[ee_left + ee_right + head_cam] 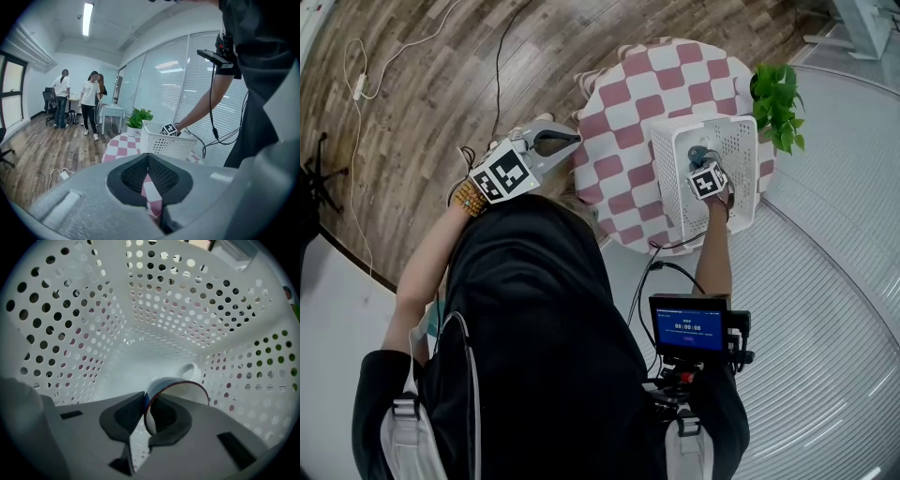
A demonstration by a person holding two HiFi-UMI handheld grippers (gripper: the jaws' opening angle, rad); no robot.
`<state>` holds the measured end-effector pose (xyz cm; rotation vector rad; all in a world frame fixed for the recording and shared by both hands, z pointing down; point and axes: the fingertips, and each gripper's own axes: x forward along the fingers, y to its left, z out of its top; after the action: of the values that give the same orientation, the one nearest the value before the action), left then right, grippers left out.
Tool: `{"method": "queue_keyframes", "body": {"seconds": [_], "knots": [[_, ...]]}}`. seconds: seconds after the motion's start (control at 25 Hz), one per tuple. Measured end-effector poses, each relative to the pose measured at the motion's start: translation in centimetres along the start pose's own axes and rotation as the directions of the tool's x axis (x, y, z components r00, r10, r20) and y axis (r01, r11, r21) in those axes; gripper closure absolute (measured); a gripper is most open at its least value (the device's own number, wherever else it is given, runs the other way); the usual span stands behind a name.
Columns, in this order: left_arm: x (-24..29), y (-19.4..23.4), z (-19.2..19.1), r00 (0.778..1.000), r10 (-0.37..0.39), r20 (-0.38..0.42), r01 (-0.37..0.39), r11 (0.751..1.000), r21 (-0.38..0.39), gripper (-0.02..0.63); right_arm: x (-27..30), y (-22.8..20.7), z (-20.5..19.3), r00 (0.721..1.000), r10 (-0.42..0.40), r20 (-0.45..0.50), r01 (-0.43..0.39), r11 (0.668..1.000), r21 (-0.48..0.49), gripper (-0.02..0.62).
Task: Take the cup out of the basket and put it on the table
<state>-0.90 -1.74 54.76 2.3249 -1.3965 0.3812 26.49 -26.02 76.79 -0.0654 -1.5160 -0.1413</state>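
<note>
A cup (pixel 180 386) with a dark outside, white inside and white handle lies on its side on the floor of the white perforated basket (pixel 70 333). My right gripper (pixel 146 401) reaches down into the basket (pixel 675 141) and is shut on the cup's rim, one pad outside the wall and one inside. In the head view the gripper (pixel 705 169) hides most of the cup. The basket stands on the round table with a pink-and-white checked cloth (pixel 628 103). My left gripper (pixel 567 141) hovers shut and empty off the table's left edge.
A potted green plant (pixel 778 98) stands at the table's far right edge beside the basket. Cables trail over the wooden floor (pixel 422 84). In the left gripper view, people (pixel 89 101) stand far off in the room, by a small white table.
</note>
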Motion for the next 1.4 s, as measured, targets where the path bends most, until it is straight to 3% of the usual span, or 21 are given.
{"method": "queue_keyframes", "body": {"seconds": [0.72,1.12,1.4], "knots": [[-0.6,-1.0,0.1,1.000,-0.018,0.020,0.017,1.000,0.025,0.601,-2.1,0.7,-0.9,1.000,-0.024,-0.002,0.024,0.995,0.095,0.555],[0.1,-2.1,0.1,0.997,-0.077,0.019,0.075,0.995,0.063,0.601,-3.9,1.5,-1.2,0.997,-0.056,0.057,0.044,0.980,0.194,0.557],[0.1,-2.4,0.2,0.994,-0.105,0.022,0.103,0.991,0.091,0.601,-5.2,2.2,-1.4,0.987,-0.091,0.131,0.047,0.951,0.307,0.557]]}}
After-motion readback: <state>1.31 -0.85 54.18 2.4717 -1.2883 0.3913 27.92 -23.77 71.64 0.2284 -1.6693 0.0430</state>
